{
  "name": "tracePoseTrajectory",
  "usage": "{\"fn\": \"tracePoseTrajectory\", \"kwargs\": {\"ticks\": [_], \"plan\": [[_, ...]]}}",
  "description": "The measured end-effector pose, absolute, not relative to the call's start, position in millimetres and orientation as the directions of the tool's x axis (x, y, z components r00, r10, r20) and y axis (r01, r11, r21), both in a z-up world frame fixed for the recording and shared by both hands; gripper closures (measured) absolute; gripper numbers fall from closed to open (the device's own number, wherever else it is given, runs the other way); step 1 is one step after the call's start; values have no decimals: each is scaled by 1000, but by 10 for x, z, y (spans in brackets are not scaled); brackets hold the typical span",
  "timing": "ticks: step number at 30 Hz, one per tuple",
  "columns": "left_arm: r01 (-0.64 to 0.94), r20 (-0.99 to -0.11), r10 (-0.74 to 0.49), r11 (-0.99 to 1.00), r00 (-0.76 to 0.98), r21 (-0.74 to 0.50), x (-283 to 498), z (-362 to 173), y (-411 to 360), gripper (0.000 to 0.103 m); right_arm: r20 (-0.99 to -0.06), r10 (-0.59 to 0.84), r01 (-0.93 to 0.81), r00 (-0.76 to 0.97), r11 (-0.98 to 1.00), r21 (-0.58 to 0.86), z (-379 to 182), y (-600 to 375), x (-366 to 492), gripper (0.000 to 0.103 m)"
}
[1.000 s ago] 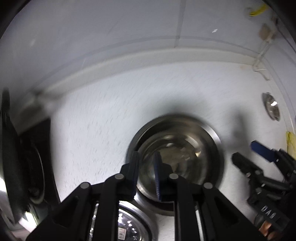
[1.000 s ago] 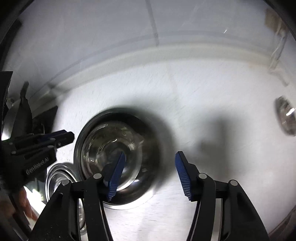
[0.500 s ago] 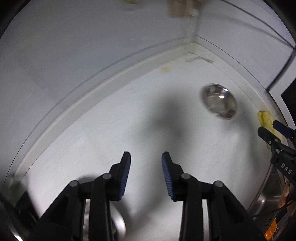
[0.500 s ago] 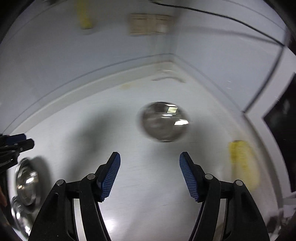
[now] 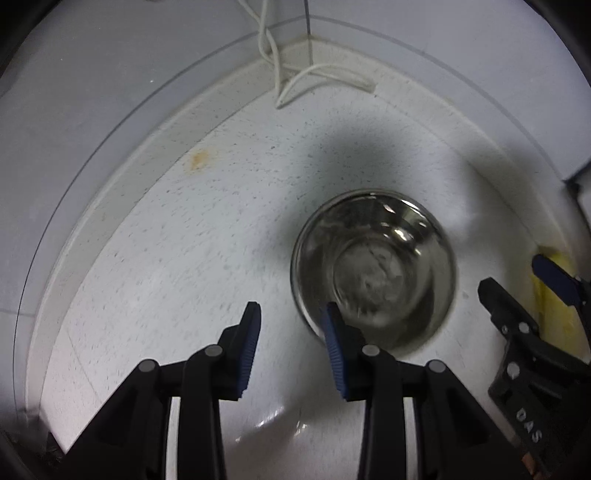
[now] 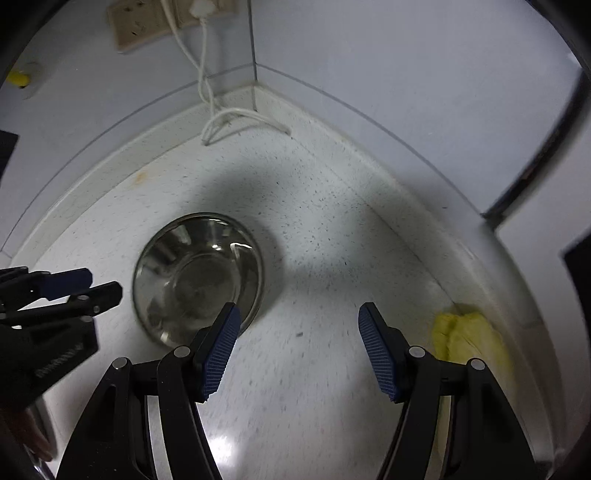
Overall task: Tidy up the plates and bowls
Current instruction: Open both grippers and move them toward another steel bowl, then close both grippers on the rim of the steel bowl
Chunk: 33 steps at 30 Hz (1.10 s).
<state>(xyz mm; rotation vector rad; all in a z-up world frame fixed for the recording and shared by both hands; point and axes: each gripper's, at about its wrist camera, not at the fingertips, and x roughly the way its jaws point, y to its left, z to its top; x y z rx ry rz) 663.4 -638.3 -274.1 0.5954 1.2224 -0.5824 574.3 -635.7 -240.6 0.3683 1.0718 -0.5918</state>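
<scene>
A small steel bowl [image 5: 373, 269] stands upright and alone on the white speckled counter [image 5: 166, 258], near the corner of the walls. My left gripper [image 5: 291, 325] is open at the bowl's near left rim. Its right finger overlaps the rim and its left finger stays outside. The pads do not press on it. In the right wrist view the same bowl [image 6: 197, 277] lies left of my right gripper [image 6: 299, 332], which is open with bare counter between its fingers. Each gripper also shows in the other's view: the right gripper [image 5: 524, 288] and the left gripper [image 6: 101, 284].
A loop of white cable [image 6: 236, 118] lies in the counter's corner, below a wall socket [image 6: 147, 22]. A yellow cloth [image 6: 469, 339] sits by the right wall's raised edge. A steel rim [image 6: 40, 417] peeks in at the lower left.
Both grippers swept away from the large bowls on the left toward the corner, and the small bowl is now close in front. The left jaws stand wider than a second ago.
</scene>
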Motion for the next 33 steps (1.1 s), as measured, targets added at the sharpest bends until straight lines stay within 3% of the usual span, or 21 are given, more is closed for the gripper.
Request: {"fn": "tracePoseTrajectory", "kwargs": {"ticks": [11,13,15,18,25,29,33], "plan": [[689,-974,-43,714,223,126,6813,-3184,-6613,70,-928,-203,592,313,806,24,-2913,-6538,6082,44],[695,-972,-58,709,229,121,6788,-3176,-6635,77,-931,-192,586,310,810,28,-2957,-6534,6113,51],[686,-971,-78,720,227,103,6775,-3127,-6598,80,-931,-158,579,329,813,66,-2966,-6511,6118,74],[677,-973,-86,731,215,85,6781,-3091,-6559,83,-928,-104,584,358,800,135,-2943,-6481,6119,90],[695,-961,-85,708,262,126,6613,-2917,-6443,89,-935,-121,570,332,816,97,-2871,-6323,6078,94],[697,-960,-96,707,262,120,6582,-2797,-6321,91,-936,-121,571,331,815,97,-2859,-6266,6069,103],[686,-962,-106,720,252,101,6583,-2742,-6208,92,-936,-99,564,339,818,117,-2831,-6211,6042,103]]}}
